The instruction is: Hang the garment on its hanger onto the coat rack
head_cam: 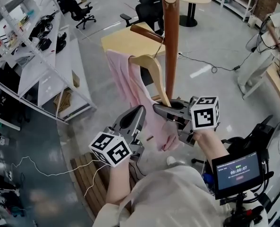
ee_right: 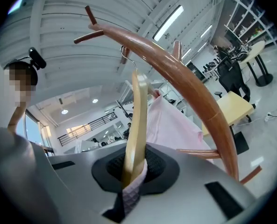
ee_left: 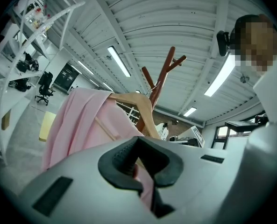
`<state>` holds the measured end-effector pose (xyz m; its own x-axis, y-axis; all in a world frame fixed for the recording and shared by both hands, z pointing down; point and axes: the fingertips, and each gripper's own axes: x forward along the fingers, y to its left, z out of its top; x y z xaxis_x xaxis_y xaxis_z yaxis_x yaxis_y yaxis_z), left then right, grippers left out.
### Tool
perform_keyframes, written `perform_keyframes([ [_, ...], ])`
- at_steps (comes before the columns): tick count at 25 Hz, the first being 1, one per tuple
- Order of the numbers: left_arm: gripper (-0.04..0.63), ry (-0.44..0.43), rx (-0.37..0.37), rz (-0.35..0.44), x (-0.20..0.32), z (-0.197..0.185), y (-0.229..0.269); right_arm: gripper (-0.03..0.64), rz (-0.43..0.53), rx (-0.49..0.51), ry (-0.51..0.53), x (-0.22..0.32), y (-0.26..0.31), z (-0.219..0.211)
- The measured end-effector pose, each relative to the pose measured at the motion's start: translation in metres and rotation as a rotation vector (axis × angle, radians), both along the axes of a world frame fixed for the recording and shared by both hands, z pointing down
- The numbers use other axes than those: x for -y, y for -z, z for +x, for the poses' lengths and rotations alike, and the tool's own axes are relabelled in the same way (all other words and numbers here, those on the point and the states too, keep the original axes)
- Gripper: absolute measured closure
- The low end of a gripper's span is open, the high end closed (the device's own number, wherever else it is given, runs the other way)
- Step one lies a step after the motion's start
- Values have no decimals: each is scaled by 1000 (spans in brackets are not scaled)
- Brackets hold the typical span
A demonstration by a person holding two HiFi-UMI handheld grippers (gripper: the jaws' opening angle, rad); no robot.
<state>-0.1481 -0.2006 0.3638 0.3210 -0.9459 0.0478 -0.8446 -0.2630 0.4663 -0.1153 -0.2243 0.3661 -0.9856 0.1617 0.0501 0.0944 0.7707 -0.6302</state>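
Note:
A pink garment (head_cam: 129,86) hangs on a light wooden hanger (head_cam: 155,74) right beside the brown coat rack pole (head_cam: 171,41). My right gripper (head_cam: 161,109) is shut on the hanger's lower arm and the fabric over it; in the right gripper view the hanger (ee_right: 137,120) rises out of the right gripper (ee_right: 132,172). Its metal hook (ee_right: 124,55) sits against a rack branch (ee_right: 175,73); I cannot tell if it rests on it. My left gripper (head_cam: 138,112) is shut on the garment's hem, and pink cloth (ee_left: 89,125) runs into the left gripper (ee_left: 140,167).
A yellow table (head_cam: 123,41) and black office chairs (head_cam: 149,8) stand behind the rack. White shelving (head_cam: 40,56) runs along the left. A wooden slatted bench (head_cam: 89,174) lies below my left arm. A small screen (head_cam: 238,170) is at lower right. Cables cross the floor.

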Motion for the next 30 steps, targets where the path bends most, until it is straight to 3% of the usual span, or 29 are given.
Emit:
perform_keyframes([
  [8,592,-89,3,-6,9,27,-1,598,111,-50,-69,8,-7,14],
  [16,592,-155,10,-10,18,55,0,593,115,-32,-116,10,-6,31],
  [22,592,-167,-12,-5,25,71,-1,582,152,-52,-133,15,-6,47],
  [30,592,-157,-39,1,31,74,1,554,191,0,-185,11,3,75],
])
